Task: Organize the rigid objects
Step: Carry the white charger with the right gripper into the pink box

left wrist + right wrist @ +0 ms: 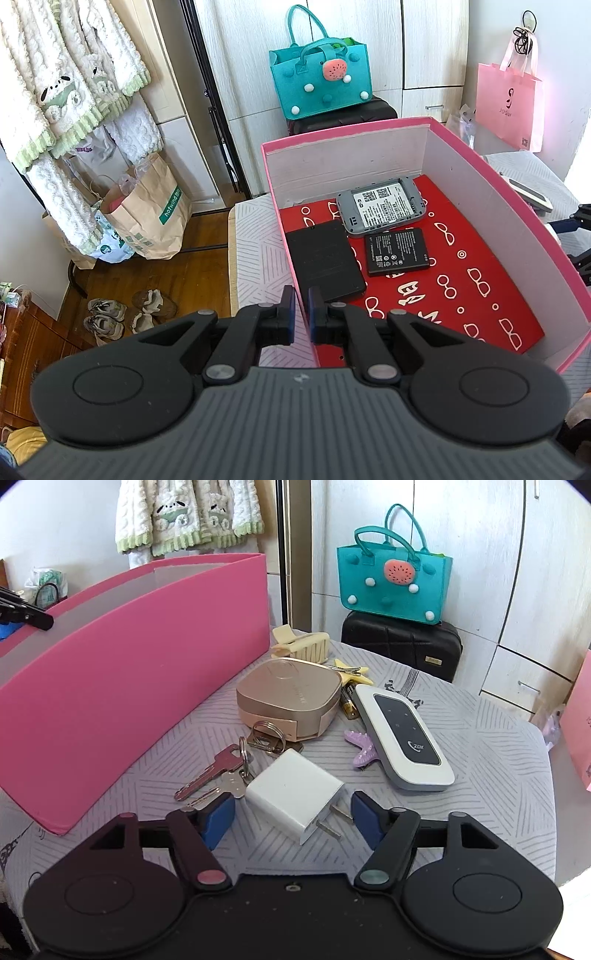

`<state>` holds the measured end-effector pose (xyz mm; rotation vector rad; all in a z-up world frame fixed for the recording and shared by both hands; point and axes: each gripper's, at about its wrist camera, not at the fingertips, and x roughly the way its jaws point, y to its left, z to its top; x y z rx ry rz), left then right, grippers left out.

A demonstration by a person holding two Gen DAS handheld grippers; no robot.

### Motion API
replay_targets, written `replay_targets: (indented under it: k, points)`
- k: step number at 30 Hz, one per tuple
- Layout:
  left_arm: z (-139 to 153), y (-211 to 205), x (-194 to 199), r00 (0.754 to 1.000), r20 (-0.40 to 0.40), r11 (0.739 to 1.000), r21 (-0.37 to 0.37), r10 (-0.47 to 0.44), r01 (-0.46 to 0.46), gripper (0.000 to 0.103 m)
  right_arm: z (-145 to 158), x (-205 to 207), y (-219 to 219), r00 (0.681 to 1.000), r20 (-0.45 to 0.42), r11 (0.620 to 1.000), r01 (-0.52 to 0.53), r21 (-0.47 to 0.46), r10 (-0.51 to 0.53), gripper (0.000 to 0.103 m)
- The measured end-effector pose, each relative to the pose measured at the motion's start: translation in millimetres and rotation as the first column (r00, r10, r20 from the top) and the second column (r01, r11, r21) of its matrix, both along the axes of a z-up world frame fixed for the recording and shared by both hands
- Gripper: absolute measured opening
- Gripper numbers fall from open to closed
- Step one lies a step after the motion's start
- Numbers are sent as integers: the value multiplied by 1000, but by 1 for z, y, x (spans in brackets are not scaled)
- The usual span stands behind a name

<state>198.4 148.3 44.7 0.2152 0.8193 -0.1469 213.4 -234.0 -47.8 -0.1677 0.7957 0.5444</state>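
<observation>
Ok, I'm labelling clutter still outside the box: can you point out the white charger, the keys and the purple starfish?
white charger (293, 799): right wrist view, top face.
keys (210, 775): right wrist view, longer key's blade.
purple starfish (364, 751): right wrist view, centre of body.

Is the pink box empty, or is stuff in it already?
Not empty. The pink box already holds a grey device, a battery and a black slab on its red bottom.
</observation>
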Motion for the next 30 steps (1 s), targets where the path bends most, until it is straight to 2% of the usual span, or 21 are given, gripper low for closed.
replay_targets:
  k: [4,5,6,10,13,16,22,26,30]
  points:
    - [0,0,0,1000,-1,1000,-4,1,-1,6,-4,5,-4,1000,25,1000,2,21,-3,76]
    - [0,0,0,1000,-3,1000,-6,2,-2,6,-4,5,-4,999,33,1000,2,26,-3,64]
    - [0,-1,0,1000,-5,1000,-8,3,-3,6,-2,5,-3,999,31,999,-8,32,7,63]
    - [0,-3,-1,1000,-11,1000,-11,-1,1,6,8,7,-6,999,-10,996,48,73,-48,63]
    - [0,-4,-2,1000,-12,1000,-11,-2,2,6,20,-1,-5,997,45,997,62,50,-65,63]
    - [2,-4,-2,1000,-14,1000,-15,-2,2,6,45,-8,0,993,106,996,44,73,-51,63]
    - [5,1,-2,1000,-17,999,-37,6,-6,6,106,-20,33,964,248,986,-123,113,92,63]
    - [5,2,-2,1000,-14,999,-33,-1,1,6,127,-13,72,937,263,955,-271,121,232,63]
    - [5,5,-1,1000,-15,999,-32,-8,8,6,121,3,123,901,225,923,-385,17,371,63]
